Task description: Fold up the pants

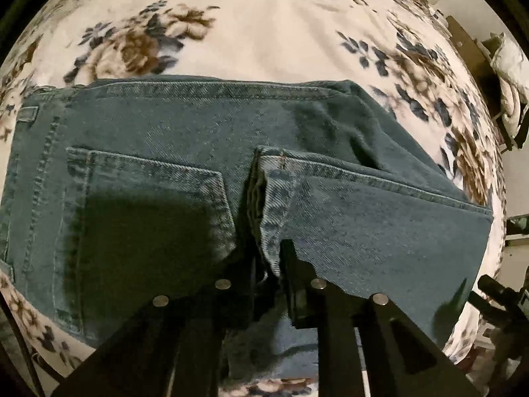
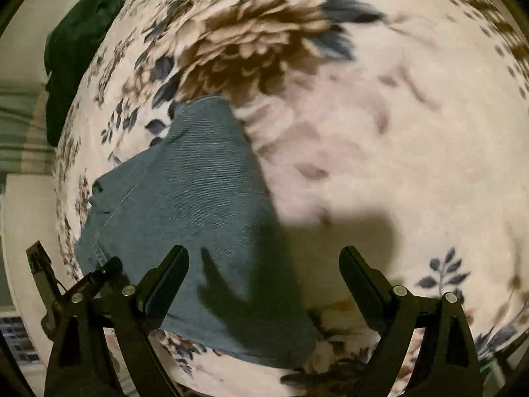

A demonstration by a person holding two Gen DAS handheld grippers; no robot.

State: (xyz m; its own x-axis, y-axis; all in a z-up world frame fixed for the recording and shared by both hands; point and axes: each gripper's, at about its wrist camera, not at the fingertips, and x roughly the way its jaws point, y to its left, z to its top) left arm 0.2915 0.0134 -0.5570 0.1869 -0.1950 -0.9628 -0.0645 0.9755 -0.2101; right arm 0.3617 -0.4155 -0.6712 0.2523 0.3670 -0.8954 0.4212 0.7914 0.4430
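Blue-green jeans lie on a floral bedspread, back pocket up, waistband at the left. A leg end is folded over the seat, its hem near the middle. My left gripper is shut on that hem edge and holds it just above the seat. In the right wrist view the folded jeans lie to the left. My right gripper is open and empty above the jeans' right edge and the bedspread.
A dark green garment lies at the bed's far left edge in the right wrist view. Furniture and a white cloth stand beyond the bed's right edge. The right gripper's frame shows at lower right in the left view.
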